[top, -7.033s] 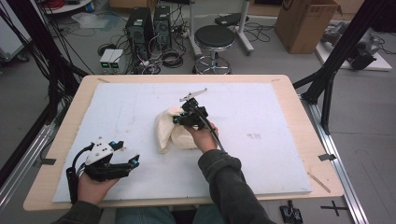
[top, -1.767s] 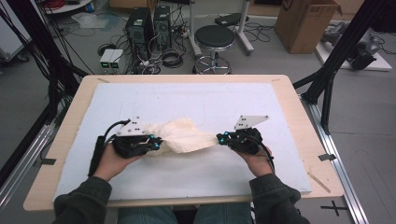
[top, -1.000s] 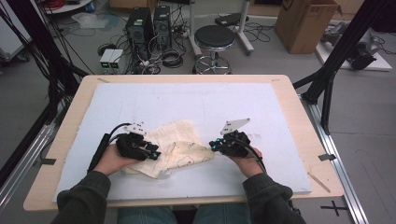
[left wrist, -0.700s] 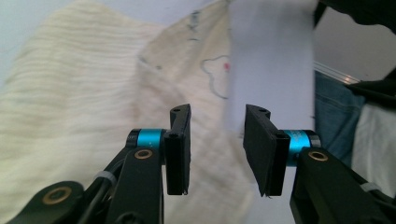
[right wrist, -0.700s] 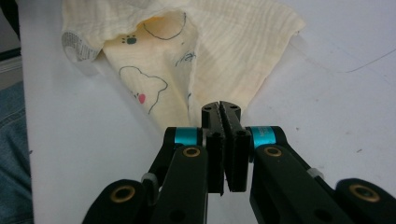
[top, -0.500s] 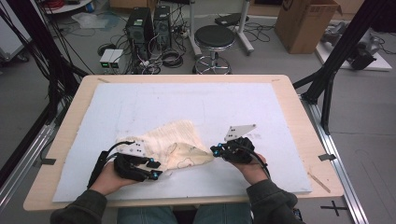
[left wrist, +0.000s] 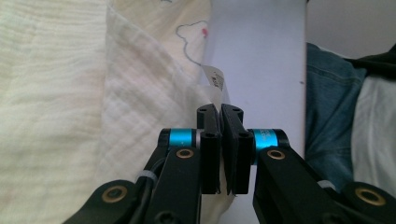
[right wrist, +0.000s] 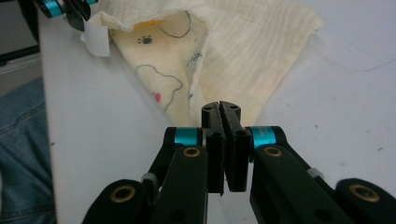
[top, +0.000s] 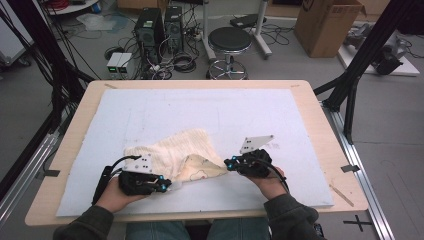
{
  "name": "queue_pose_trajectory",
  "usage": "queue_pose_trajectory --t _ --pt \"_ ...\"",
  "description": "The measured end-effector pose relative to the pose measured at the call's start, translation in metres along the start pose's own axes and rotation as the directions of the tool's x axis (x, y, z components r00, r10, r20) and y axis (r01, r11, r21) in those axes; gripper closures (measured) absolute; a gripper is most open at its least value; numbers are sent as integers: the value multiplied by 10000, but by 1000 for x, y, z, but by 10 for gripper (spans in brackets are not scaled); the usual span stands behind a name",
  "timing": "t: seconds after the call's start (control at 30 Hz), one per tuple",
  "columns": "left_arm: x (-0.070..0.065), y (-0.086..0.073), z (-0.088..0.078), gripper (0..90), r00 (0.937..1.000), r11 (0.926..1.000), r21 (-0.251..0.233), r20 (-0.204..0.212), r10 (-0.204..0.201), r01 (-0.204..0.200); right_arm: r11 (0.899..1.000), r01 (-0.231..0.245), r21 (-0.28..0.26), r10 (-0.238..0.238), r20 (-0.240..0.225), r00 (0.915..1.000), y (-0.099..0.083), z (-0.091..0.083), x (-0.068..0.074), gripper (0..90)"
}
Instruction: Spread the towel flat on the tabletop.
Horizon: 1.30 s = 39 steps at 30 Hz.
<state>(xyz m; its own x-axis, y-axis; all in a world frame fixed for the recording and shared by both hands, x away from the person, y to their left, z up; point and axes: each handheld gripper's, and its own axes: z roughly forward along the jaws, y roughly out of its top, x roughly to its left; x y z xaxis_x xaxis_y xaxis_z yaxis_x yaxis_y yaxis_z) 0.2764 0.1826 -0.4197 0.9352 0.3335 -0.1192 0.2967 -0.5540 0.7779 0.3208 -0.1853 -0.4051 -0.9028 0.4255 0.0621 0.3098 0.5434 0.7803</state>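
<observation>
A cream muslin cloth [top: 175, 150] printed with bear outlines lies crumpled and partly folded on the white mat [top: 200, 110], near the front edge. My left gripper [top: 169, 186] is at the cloth's near left edge. Its jaws have just been closing and now stand shut, with the hem [left wrist: 154, 116] pinched between them beside a small white tag [left wrist: 215, 79]. My right gripper [top: 229, 164] is shut on the cloth's right corner [right wrist: 243, 46], which tapers into the jaws. The right gripper view also shows the left gripper [right wrist: 77, 11] far off by the tag [right wrist: 97, 39].
The mat covers most of the wooden table [top: 320, 115]. Behind the table stand a stool [top: 230, 42], computer cases [top: 160, 22] with cables, and a cardboard box [top: 327, 22]. Black frame posts [top: 360, 60] flank the table. The person's jeans [left wrist: 327, 102] are just past the front edge.
The left gripper has drawn back toward the front edge and shut on the cloth's hem. The cloth has bunched and folded between the grippers. The right gripper has barely moved.
</observation>
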Motion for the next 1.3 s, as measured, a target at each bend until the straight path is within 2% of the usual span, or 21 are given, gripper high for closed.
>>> queue_pose_trajectory --t 0.17,0.2,0.4,0.47,0.53,0.6,0.7,0.8,0.87,0.9,0.97,1.0,1.03,1.07,1.1,1.13,1.17,1.2,1.23,1.27,1.3 --pt "-22 -2 -22 852 9987 9988 -164 202 460 -457 9996 283 -98 -285 -158 9995 0 -10 15 887" --pt "-26 -4 -26 851 9987 9987 -255 234 448 -442 9991 398 -136 -401 -222 9989 0 -14 23 887" --pt "-51 -15 -45 831 9972 9967 -618 509 551 -519 9986 514 -160 -521 -468 9975 -4 -25 41 885" --pt "-59 -18 -50 728 9965 9957 -810 658 508 -455 9984 556 -87 -561 -705 9959 -6 -30 47 826" --pt "-65 -20 -55 698 9968 9943 -992 656 448 -382 9983 570 -79 -575 -775 9953 -5 -32 48 799" --pt "-66 -21 -58 636 9986 9915 -1279 457 279 -219 9981 604 -130 -612 -737 9954 -3 -34 48 770" --pt "-54 -19 -60 602 9999 9891 -1470 -140 -44 23 9979 583 -296 -599 -573 9966 9 -29 38 720" --pt "-37 -18 -59 596 9931 9811 -1886 -984 -630 436 9980 571 -287 -582 -420 9974 19 -22 29 699" --pt "-25 -17 -58 565 9787 9753 -2084 -1731 -1101 728 9977 524 -440 -536 -275 9982 34 -11 14 657" --pt "-19 -16 -57 552 9690 9711 -2221 -2074 -1342 869 9976 481 -498 -493 -231 9985 40 -6 9 648" --pt "-6 -16 -56 527 9471 9658 -2344 -2694 -1743 1111 9982 303 -525 -300 67 9995 59 15 -11 622" --pt "0 -16 -54 527 9333 9627 -2409 -3017 -1947 1230 9982 303 -525 -300 67 9995 59 15 -11 622" --pt "8 -17 -53 515 9182 9617 -2391 -3352 -2111 1338 9990 183 -405 -174 233 9996 71 33 -27 600" --pt "12 -18 -53 515 9070 9616 -2361 -3589 -2203 1401 9990 183 -405 -174 233 9996 71 33 -27 600" --pt "18 -18 -51 512 8870 9603 -2340 -3964 -2369 1519 9994 49 -346 -40 276 9996 74 39 -32 590" --pt "23 -20 -50 489 8719 9574 -2342 -4175 -2561 1690 9996 -72 -274 82 363 9993 77 47 -39 574" --pt "29 -21 -50 472 8589 9549 -2317 -4337 -2725 1859 9987 -491 -129 497 526 9974 80 63 -53 555" --pt "34 -22 -49 472 8430 9542 -2274 -4586 -2812 1945 9987 -491 -129 497 526 9974 80 63 -53 555" --pt "39 -24 -48 441 8258 9517 -2207 -4798 -2965 2134 9947 -1008 -197 1017 571 9932 79 81 -66 541" --pt "42 -25 -47 441 8212 9490 -2132 -4798 -3088 2323 9947 -1008 -197 1017 571 9932 79 81 -66 541" --pt "46 -27 -46 409 8113 9469 -2008 -4901 -3189 2509 9910 -1342 23 1338 647 9889 76 93 -73 521"
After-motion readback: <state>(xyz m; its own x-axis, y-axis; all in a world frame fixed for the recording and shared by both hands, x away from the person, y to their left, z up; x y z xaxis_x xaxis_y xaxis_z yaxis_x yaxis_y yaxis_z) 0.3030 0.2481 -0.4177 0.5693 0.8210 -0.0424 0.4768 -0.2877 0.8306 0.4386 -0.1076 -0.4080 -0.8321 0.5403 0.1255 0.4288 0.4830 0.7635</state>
